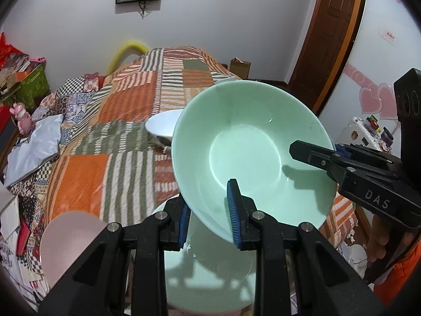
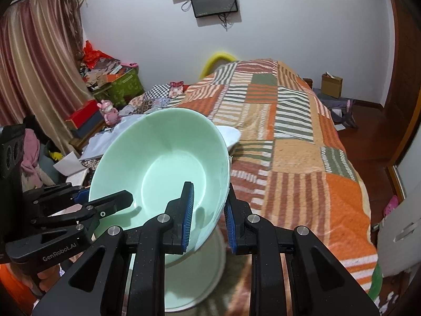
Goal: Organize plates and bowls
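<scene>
**Glazed celadon bowl, held at two rim points above a matching plate**

Left wrist view. Pale green glazed ceramic: the green bowl (image 1: pixel 252 155) was round, deep, smooth and glossy, tilted with its mouth toward the camera. It hung over a green plate (image 1: pixel 210 271) of the same glaze. The left gripper (image 1: pixel 210 216) was clenched on the bowl's near rim, one blue ribbed pad inside the wall, one outside. The right gripper (image 1: pixel 315 155) pinched the rim on the bowl's right side. A white bowl (image 1: pixel 160 126) lay beyond the green bowl on the patchwork blanket (image 1: pixel 126 137); a pink bowl (image 1: pixel 68 239) sat left of the plate.

Right wrist view. The right gripper (image 2: pixel 209 216) clamped the green bowl (image 2: pixel 163 168) at its lower right rim; the left gripper (image 2: pixel 105 205) bit the left rim. The plate (image 2: pixel 194 271) sat directly beneath.

Handling, judged: rigid, fairly heavy, slick, breakable. The rim is the only purchase; the soft woven bedding beneath would cushion a slip, the plate would not.
</scene>
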### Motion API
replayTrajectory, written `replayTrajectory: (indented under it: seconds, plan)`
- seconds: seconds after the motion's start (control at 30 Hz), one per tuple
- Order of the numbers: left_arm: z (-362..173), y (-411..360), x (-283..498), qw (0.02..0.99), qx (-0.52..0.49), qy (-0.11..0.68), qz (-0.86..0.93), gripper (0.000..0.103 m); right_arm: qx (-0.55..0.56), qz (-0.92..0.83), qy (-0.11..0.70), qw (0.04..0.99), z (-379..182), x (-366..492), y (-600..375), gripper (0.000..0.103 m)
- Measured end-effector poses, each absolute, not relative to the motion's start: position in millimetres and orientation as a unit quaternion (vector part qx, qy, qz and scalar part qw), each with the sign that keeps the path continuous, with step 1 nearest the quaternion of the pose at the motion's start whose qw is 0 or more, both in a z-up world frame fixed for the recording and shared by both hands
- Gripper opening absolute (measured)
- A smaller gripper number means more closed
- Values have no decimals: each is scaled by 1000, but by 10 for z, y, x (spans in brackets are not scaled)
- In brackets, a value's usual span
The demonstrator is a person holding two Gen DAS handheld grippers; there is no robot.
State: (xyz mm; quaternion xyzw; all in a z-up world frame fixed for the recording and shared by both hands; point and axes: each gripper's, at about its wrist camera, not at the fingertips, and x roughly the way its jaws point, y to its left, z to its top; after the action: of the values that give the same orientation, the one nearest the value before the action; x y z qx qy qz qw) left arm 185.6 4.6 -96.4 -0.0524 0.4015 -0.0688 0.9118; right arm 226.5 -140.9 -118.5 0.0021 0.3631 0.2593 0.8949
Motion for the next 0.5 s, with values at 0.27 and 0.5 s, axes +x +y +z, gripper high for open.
replayTrajectory:
  seconds: [0.27,0.5]
  plan:
    - [-940,343,1505,915,-64,395,-53,26,-5,279,359,891,-1220,2065,-1135,20]
    - [-983,621,1304,914,-69,399,-34,26,-5,301,358,884,-1280,1958,-909,20]
